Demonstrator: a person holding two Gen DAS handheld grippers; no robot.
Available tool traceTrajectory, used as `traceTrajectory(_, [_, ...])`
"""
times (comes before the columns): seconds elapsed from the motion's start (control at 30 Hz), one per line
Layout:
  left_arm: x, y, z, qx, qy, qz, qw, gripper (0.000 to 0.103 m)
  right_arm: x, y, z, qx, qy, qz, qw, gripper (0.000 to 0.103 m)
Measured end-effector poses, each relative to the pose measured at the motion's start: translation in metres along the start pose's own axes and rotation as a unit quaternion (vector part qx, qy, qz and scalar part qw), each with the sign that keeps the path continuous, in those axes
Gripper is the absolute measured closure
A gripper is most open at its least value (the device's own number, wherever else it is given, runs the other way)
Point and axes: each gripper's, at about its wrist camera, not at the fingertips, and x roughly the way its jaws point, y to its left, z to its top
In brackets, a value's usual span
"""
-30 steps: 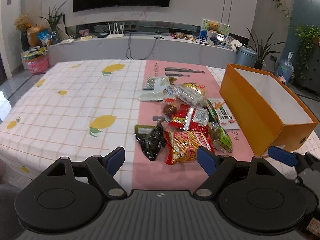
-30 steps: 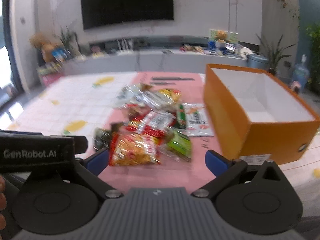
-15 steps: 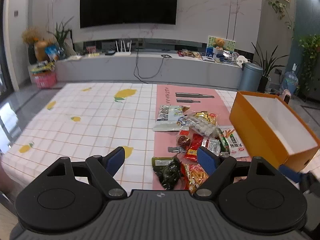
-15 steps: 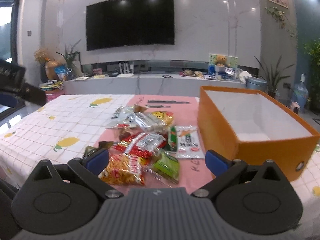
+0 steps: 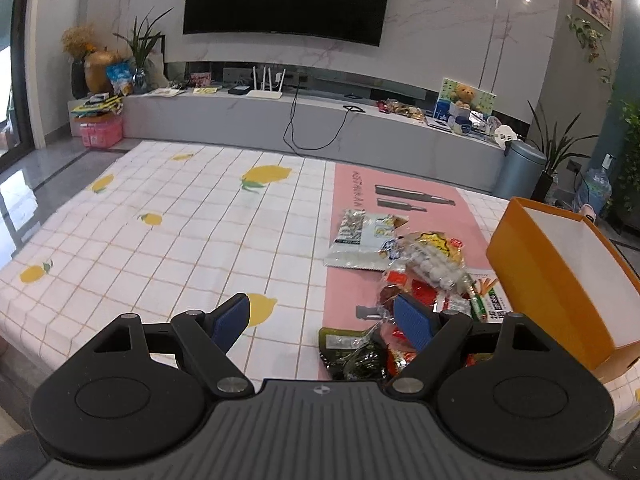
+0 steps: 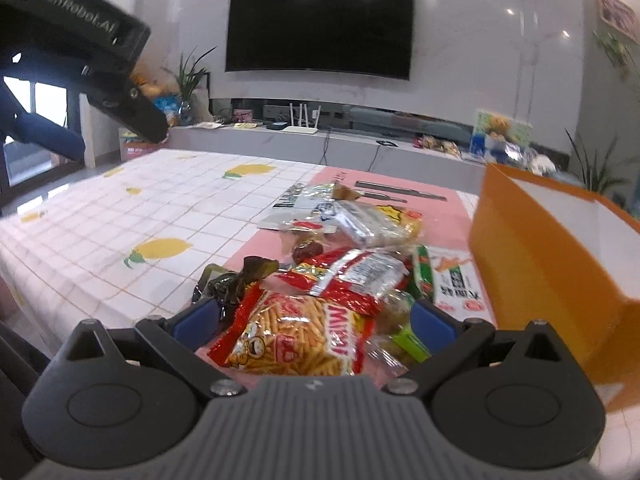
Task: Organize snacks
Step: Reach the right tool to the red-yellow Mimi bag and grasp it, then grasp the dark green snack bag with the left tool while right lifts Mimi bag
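A heap of snack packets [image 5: 404, 264] lies on a pink mat [image 5: 452, 224] on the table. An open orange box [image 5: 560, 280] stands to their right, its inside white and bare. My left gripper [image 5: 324, 320] is open and empty, held above the table's near edge, left of the heap. My right gripper [image 6: 316, 320] is open and low over the red bag of stick snacks [image 6: 296, 336], with a dark green packet [image 6: 228, 284] at its left finger. The orange box [image 6: 544, 256] fills the right of that view. The left gripper's body [image 6: 76, 52] shows at top left.
The table wears a white checked cloth with yellow lemons [image 5: 160, 240]. Two grey flat tools [image 5: 412, 196] lie on the far end of the pink mat. Beyond stand a low TV bench [image 5: 320, 124], a wall TV, plants and a bin [image 5: 518, 168].
The left gripper has risen and pulled back, so the heap sits lower right in its view. The right gripper has dropped closer to the red snack bag.
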Motion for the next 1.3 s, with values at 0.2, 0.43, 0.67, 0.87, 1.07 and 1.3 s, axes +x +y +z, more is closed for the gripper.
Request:
traceTrajectory(0.2, [0.005, 0.003, -0.007, 0.002, 0.009, 0.004, 0.9999, 0.007, 0.031, -0.007, -0.004, 0.027, 0.033, 0.004, 0.999, 0.015])
traceTrajectory(0.43, [0.010, -0.002, -0.011, 0.008, 0.017, 0.001, 0.9998, 0.007, 0.057, -0.004, -0.004, 0.024, 0.069, 0.008, 0.997, 0.006])
traceTrajectory(0.67, [0.018, -0.010, -0.016, 0.026, 0.028, 0.006, 0.9993, 0.007, 0.057, -0.004, -0.006, 0.029, 0.063, 0.017, 0.997, 0.019])
traceTrajectory(0.87, [0.019, -0.012, -0.018, 0.032, 0.029, 0.010, 0.9990, 0.007, 0.051, -0.011, -0.002, 0.051, 0.061, 0.033, 0.996, 0.043])
traceTrajectory(1.07, [0.023, -0.008, -0.019, 0.027, 0.034, 0.015, 0.9989, 0.007, 0.045, -0.014, 0.001, 0.054, 0.063, 0.027, 0.996, 0.046])
traceTrajectory(1.3, [0.024, -0.004, -0.019, 0.022, 0.035, 0.015, 0.9990, 0.007, 0.025, -0.023, 0.012, 0.076, 0.047, 0.024, 0.996, 0.046])
